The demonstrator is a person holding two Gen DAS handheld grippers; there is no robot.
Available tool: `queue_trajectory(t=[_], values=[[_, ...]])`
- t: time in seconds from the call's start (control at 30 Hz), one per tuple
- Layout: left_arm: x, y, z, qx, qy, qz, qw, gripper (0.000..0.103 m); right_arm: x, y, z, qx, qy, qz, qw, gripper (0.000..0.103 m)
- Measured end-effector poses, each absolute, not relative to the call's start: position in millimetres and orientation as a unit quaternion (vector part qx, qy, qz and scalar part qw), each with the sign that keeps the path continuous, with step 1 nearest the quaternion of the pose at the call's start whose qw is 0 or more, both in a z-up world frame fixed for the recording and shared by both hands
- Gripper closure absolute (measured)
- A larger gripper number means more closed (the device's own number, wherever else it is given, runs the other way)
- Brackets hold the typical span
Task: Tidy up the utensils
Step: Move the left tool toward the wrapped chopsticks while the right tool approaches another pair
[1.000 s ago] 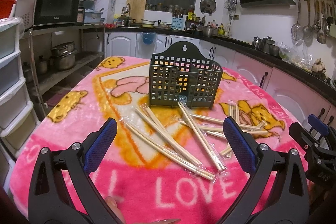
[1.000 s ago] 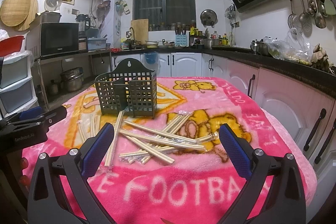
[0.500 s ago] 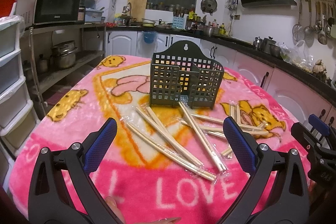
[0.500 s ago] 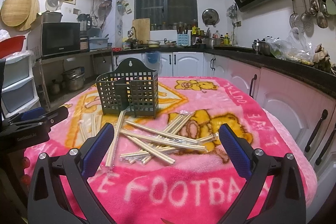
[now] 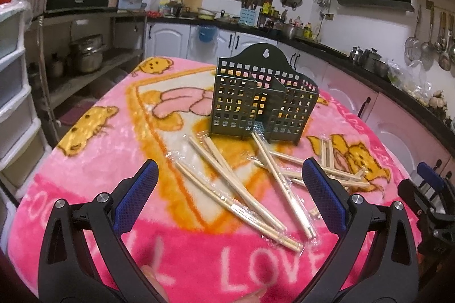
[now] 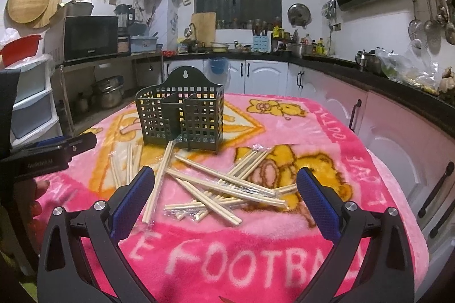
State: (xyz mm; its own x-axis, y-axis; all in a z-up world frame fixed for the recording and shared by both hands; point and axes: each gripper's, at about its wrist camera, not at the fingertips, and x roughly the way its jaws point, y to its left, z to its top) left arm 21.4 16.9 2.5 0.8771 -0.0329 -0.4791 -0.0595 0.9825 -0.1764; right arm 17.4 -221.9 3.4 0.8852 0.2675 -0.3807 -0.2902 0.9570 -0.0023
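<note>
The fingers of both grippers are spread wide and hold nothing. The left gripper (image 5: 227, 195) hangs above the near edge of a round table covered by a pink cartoon blanket (image 5: 93, 169), its blue-padded fingers (image 5: 136, 200) framing several pairs of wooden chopsticks in clear plastic sleeves (image 5: 236, 189) that lie flat and fanned out on the blanket. The right gripper (image 6: 224, 200) hovers the same way on the other side of the table, its blue pads (image 6: 318, 203) bracketing a denser, criss-crossed heap of the same wrapped chopsticks (image 6: 221, 186).

Beyond the chopsticks stands the dark green utensil holder (image 5: 261, 101), upright, perforated with square holes, with inner dividers and a hanging tab at the back. Its compartments look empty. A few chopstick tips touch or nearly touch its base.

The open fingers and the hovering height suggest that sorting has not begun and each gripper is lined up to choose a first pair. The holder sits upright and central, probably so either side can reach its open top. The slippery sleeves and overlapping sticks may make picking one pair cleanly awkward; a loose outlying pair looks the easier start.
</note>
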Motion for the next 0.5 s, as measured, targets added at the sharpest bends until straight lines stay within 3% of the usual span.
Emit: queue_trajectory(t=[0.5], values=[[67,8,22,-0.09,0.254,-0.013,0.963,0.009,53,-234,16,-0.018,0.21,0.147,0.966,0.006]])
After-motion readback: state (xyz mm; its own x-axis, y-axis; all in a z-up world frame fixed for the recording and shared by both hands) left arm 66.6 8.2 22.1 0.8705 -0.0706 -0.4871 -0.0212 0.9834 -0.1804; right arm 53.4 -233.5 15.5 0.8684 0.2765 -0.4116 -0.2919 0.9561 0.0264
